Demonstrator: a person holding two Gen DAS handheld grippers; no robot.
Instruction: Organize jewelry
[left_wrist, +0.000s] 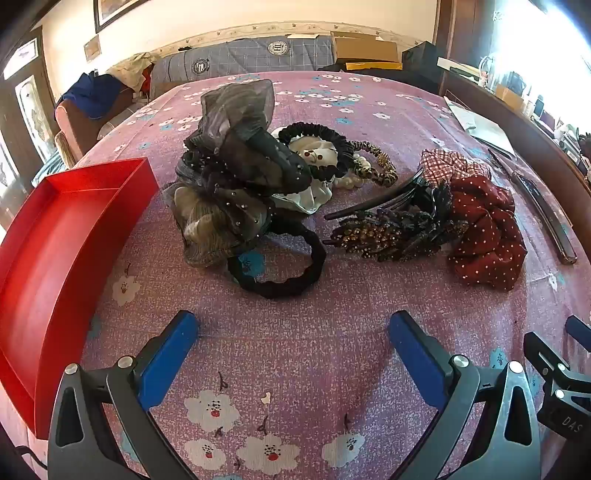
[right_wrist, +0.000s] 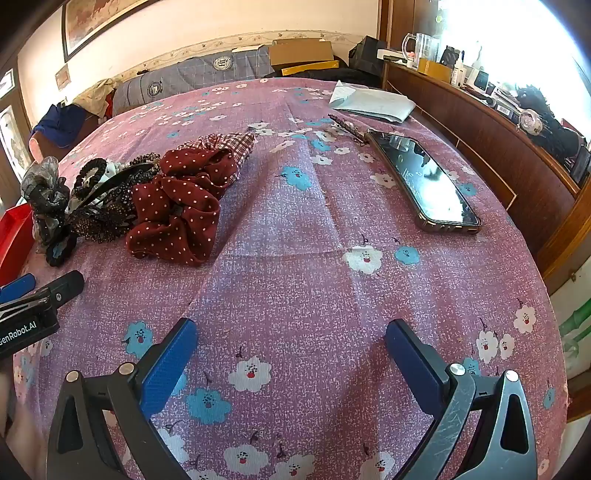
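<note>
A pile of hair accessories lies on the pink floral tablecloth (left_wrist: 295, 350): a grey organza scrunchie (left_wrist: 225, 177), a black scrunchie (left_wrist: 280, 266), a beaded hair clip (left_wrist: 391, 232), a red polka-dot scrunchie (left_wrist: 484, 236), a plaid scrunchie (left_wrist: 450, 164) and a leopard band (left_wrist: 380, 166). An empty red tray (left_wrist: 55, 258) stands left of the pile. My left gripper (left_wrist: 293, 328) is open and empty, just in front of the black scrunchie. My right gripper (right_wrist: 291, 336) is open and empty over bare cloth, right of the red polka-dot scrunchie (right_wrist: 181, 206).
A phone (right_wrist: 424, 177) lies to the right, with a thin hairpin (right_wrist: 347, 127) and folded paper (right_wrist: 373, 101) beyond it. A wooden ledge (right_wrist: 498, 147) with clutter borders the right side. A sofa and boxes stand behind the table.
</note>
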